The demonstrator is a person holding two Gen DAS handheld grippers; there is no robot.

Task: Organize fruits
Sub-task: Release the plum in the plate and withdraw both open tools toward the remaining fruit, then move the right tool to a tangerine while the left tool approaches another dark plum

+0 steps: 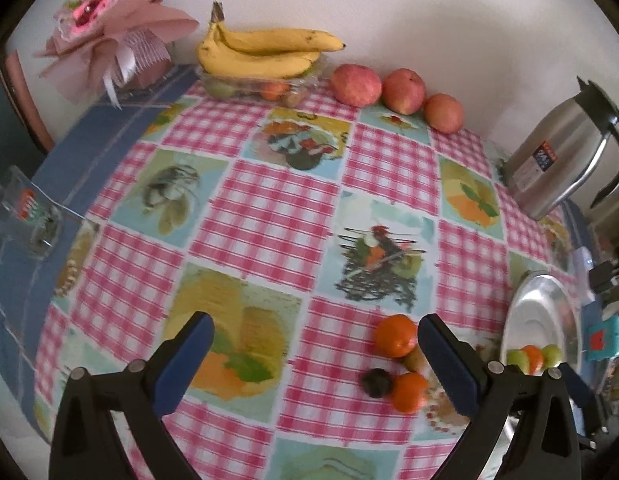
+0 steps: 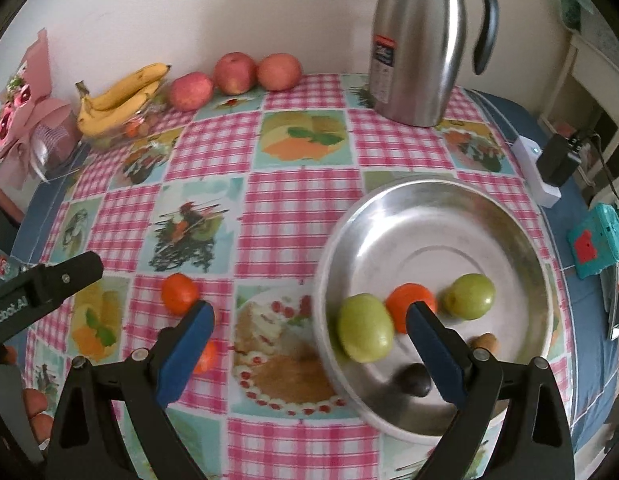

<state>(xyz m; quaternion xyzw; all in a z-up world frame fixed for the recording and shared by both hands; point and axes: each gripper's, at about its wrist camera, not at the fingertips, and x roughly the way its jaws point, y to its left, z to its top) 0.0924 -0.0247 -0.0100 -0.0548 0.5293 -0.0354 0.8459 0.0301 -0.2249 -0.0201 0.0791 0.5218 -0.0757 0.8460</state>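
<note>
A steel plate [image 2: 449, 208] holds two green fruits [image 2: 364, 333], one orange [image 2: 409, 300], a dark plum [image 2: 413, 380] and a small brown fruit [image 2: 485, 342]. My right gripper [image 2: 309, 320] is open and empty above the plate's left rim. Two oranges [image 2: 179, 293] lie on the cloth left of the plate. In the left wrist view my left gripper [image 1: 315, 332] is open and empty above the cloth, with two oranges [image 1: 395, 336], a dark fruit [image 1: 376, 382] and a small yellowish fruit [image 1: 414, 359] beside its right finger. The plate [image 1: 537, 312] is at the right.
Bananas [image 1: 261, 50] sit on a clear tray of fruit at the back wall, with three apples [image 1: 355, 84] beside them. A steel thermos jug [image 2: 417, 44] stands behind the plate. A pink bouquet [image 1: 109, 32] is at the back left. A glass cup [image 1: 25, 212] stands at the left edge.
</note>
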